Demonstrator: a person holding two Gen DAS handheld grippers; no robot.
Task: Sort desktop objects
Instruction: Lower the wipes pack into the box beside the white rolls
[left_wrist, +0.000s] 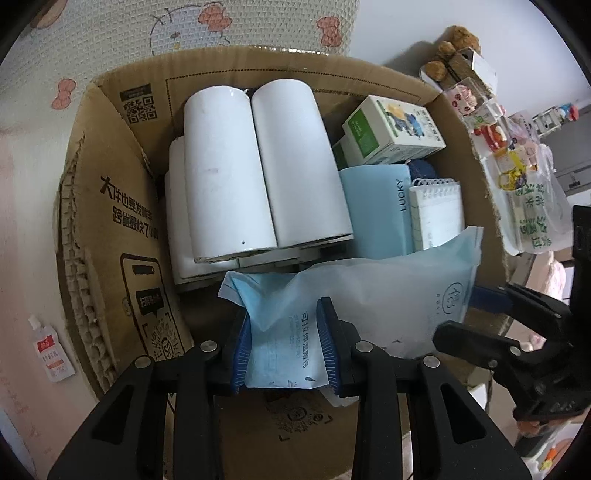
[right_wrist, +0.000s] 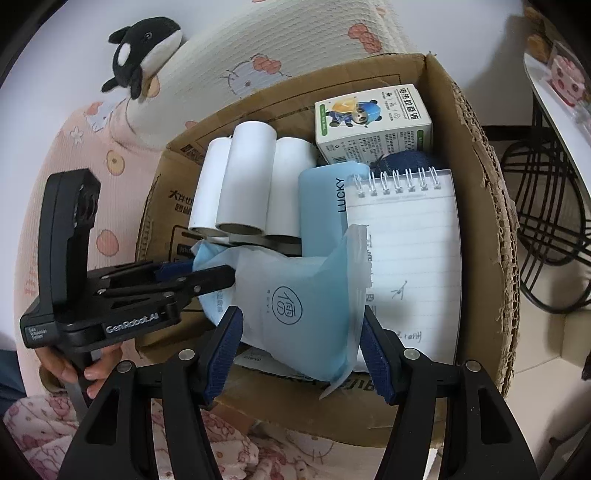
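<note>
Left gripper (left_wrist: 284, 347) clamped on the near end of a pale blue pouch (left_wrist: 369, 295), pads pressed against both sides. Right gripper (right_wrist: 301, 350) spread wide around the pouch's other end, blue pads (right_wrist: 373, 350) flanking it at 3 and 9 o'clock; contact impossible to tell. Pouch lying over the near edge of a cardboard box (left_wrist: 110, 221), at 6 o'clock from white rolls (left_wrist: 258, 166), a blue case (left_wrist: 376, 210), a notepad (right_wrist: 410, 266) and a carton (right_wrist: 373, 125).
</note>
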